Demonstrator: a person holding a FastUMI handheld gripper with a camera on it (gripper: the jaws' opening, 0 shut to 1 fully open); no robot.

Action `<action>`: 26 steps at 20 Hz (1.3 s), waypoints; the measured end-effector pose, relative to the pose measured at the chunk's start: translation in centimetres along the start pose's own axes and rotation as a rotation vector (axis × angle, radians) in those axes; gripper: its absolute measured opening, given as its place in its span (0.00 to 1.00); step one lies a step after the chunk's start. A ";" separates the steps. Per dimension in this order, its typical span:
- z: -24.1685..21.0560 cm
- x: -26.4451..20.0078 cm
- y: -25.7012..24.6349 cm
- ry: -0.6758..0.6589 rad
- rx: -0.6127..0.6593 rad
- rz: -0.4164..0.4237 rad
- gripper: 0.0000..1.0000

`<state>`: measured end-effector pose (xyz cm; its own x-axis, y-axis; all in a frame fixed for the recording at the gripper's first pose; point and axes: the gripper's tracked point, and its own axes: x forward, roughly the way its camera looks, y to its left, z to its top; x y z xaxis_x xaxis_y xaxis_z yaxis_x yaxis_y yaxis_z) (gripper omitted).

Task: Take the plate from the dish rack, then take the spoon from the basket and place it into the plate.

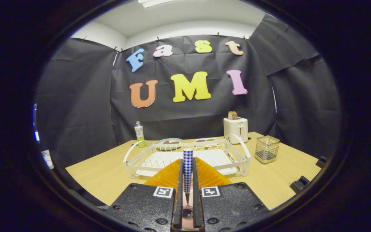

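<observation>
Clamped between my two fingers (pixel 175 180) at bottom centre: a blue-checked spoon (pixel 188 167), handle standing upright, jaws narrow and pressing it from both sides. Beyond, mid-frame, white dish rack (pixel 134 169) on the wooden table (pixel 105 174). A plate (pixel 168 141) sits past the rack's far edge, left of centre. Wire basket (pixel 267 149) right of rack. Toaster (pixel 235 129) behind; bottle (pixel 139 134) at left.

Under my fingers spreads a pale wooden table (pixel 108 174). Mid-frame on it sits a white wire dish rack (pixel 185 158); behind it a green-based bottle (pixel 139 134), upper left, and a white toaster (pixel 235 128); right, a wire-mesh basket (pixel 267 149).
</observation>
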<state>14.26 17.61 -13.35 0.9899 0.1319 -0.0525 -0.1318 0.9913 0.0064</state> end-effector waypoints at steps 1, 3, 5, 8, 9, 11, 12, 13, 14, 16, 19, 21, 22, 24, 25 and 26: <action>-0.2 -0.1 -0.2 0.001 0.012 0.002 0.18; -0.6 -0.3 -0.7 0.004 0.031 -0.002 0.18; -0.8 -0.5 -1.2 0.000 0.033 -0.016 0.18; -0.8 -1.0 -1.2 -0.027 0.005 -0.020 0.19; -0.9 -1.3 -1.2 -0.033 -0.006 -0.013 0.20; -1.0 -1.9 -1.5 -0.029 -0.030 -0.016 0.21; -1.2 -1.9 -1.7 -0.018 -0.036 -0.020 0.24; -1.3 -2.3 -1.9 -0.006 -0.039 -0.024 0.26; -1.2 -2.6 -2.0 0.002 -0.042 -0.026 0.32; -0.5 -3.2 -2.6 -0.007 -0.051 -0.038 0.38; 1.3 -4.5 -3.8 -0.053 -0.075 -0.060 0.49; 2.3 -5.4 -4.3 -0.065 -0.098 -0.066 0.55; 2.8 -5.9 -4.5 -0.063 -0.107 -0.064 0.61; 3.7 -7.1 -4.5 -0.058 -0.107 -0.039 0.74; 4.3 -7.7 -4.7 -0.059 -0.102 -0.037 0.81; 5.0 -8.3 -5.1 -0.066 -0.093 -0.037 0.89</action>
<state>6.95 11.41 -7.91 0.9951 0.0976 0.0153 -0.0960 0.9916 -0.0870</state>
